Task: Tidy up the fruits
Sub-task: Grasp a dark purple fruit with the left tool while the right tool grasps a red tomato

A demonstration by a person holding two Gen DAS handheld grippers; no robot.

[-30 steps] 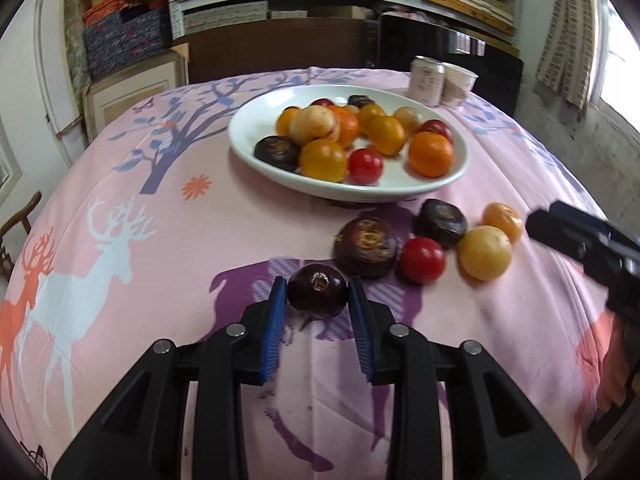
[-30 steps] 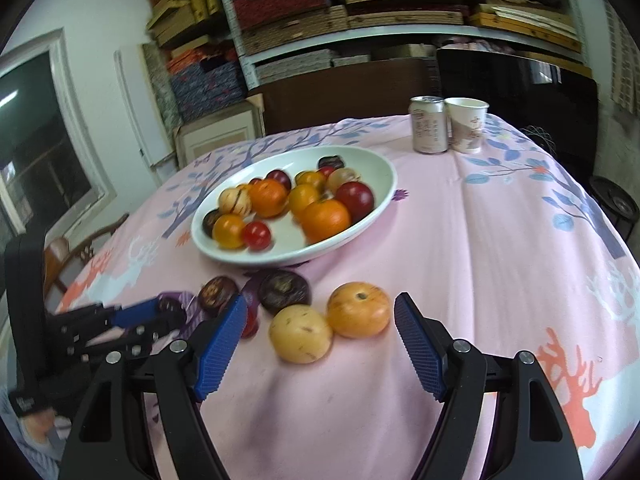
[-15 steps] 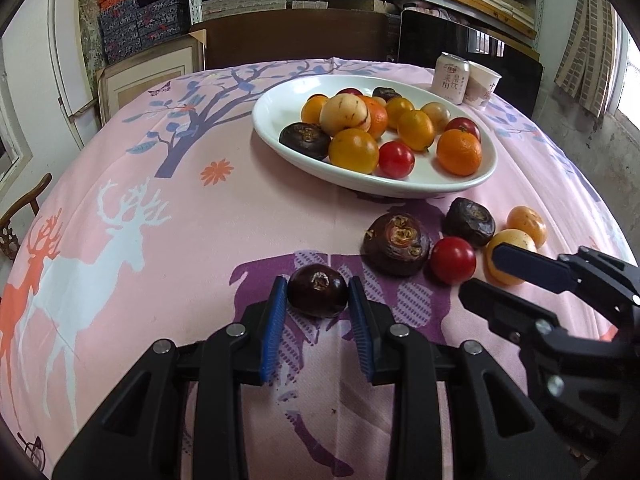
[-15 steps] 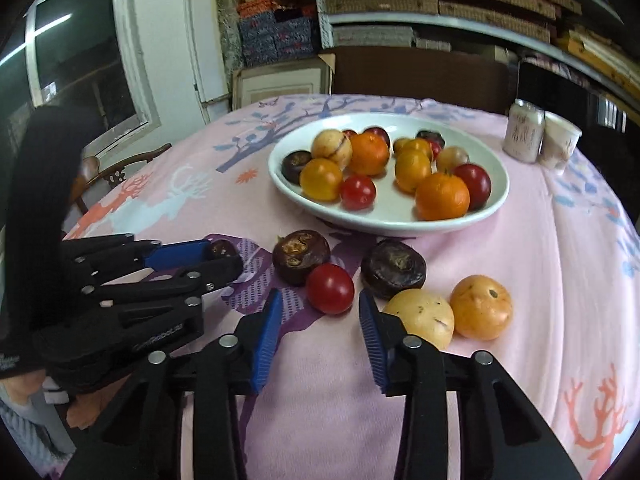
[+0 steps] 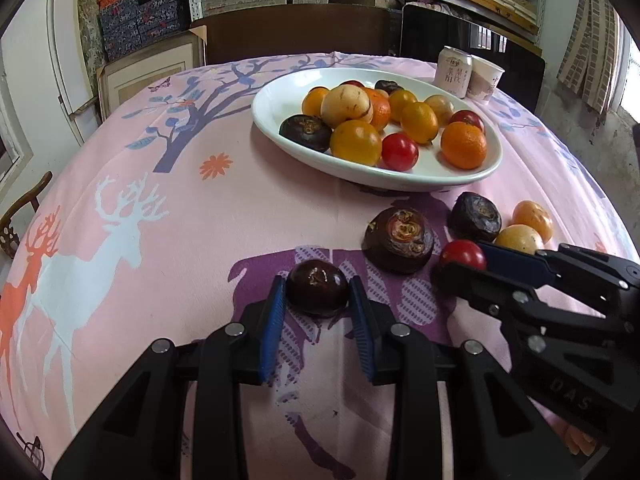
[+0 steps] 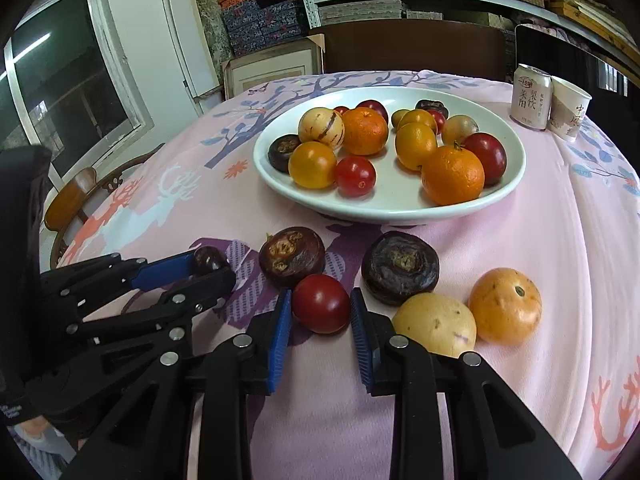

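My left gripper [image 5: 317, 280] is shut on a small dark round fruit [image 5: 316, 292] that rests on the pink tablecloth. Just to its right, my right gripper [image 6: 320, 294] is shut on a red tomato [image 6: 321, 303], blue pads against both its sides. Loose around the tomato lie two dark wrinkled fruits [image 6: 291, 256] [image 6: 400, 266], a pale yellow fruit [image 6: 434, 324] and an orange one [image 6: 505, 305]. Behind them stands a white plate [image 6: 516, 160] piled with several orange, yellow, red and dark fruits.
A drink can [image 6: 531, 96] and a paper cup [image 6: 568, 112] stand at the table's far right. A wooden chair [image 6: 72, 200] sits off the left edge. Shelves and boxes line the back wall.
My right gripper has swung left from over the yellow and orange fruits to the red tomato, and its jaws have closed on it. The left gripper keeps its hold on the dark fruit.
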